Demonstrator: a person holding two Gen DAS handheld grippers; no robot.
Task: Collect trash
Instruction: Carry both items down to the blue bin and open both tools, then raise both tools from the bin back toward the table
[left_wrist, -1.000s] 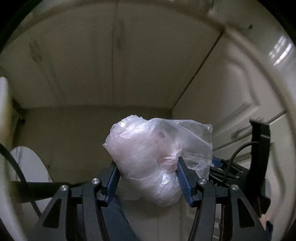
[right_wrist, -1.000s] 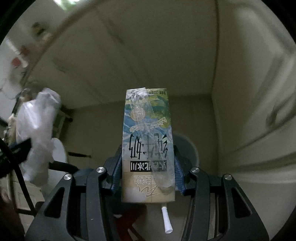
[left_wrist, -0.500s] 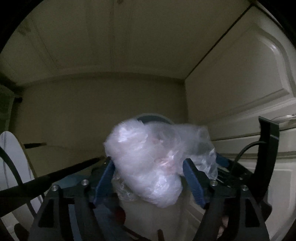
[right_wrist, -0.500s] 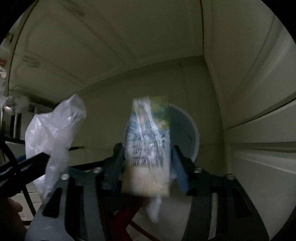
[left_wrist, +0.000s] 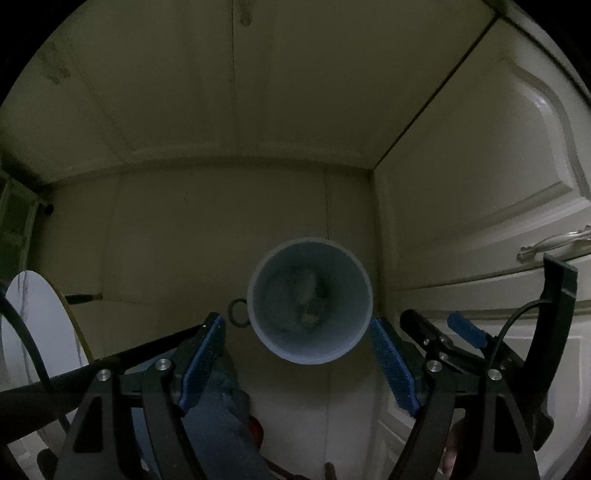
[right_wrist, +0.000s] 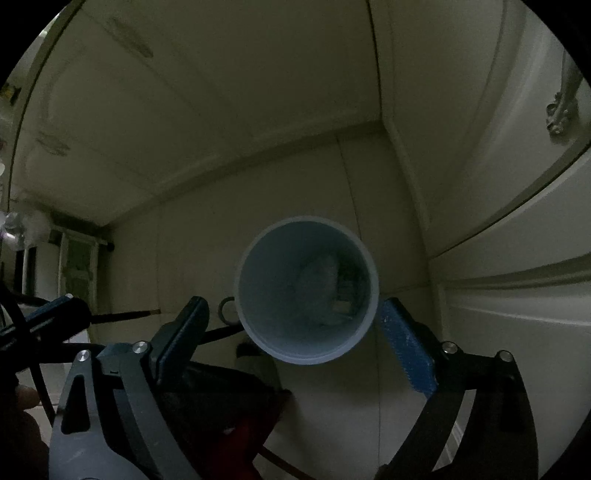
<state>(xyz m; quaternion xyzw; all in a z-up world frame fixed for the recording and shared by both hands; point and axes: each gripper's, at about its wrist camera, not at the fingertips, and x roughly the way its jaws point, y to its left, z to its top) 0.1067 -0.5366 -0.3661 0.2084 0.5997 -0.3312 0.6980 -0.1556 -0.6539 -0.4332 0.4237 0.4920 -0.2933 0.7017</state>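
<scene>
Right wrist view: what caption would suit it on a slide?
Right gripper, jaws opening and empty, above a pale round bin with dim trash inside.

Dim, greenish light throughout — fisheye bends the edges, corners vignetted black.

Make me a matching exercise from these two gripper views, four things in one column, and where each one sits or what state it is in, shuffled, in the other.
Things:
1. bin
2. crumpled plastic bag
3. dark ring
4. left gripper

Places or states:
A. lying on the floor against the bin's outer wall
B. inside the bin, at the bottom
C. nothing between its blue pads, jaws opening
D. standing on the floor in the corner by the cupboard doors, round mouth up

Pairs: 1-D, 2-B, 3-A, 4-C
</scene>
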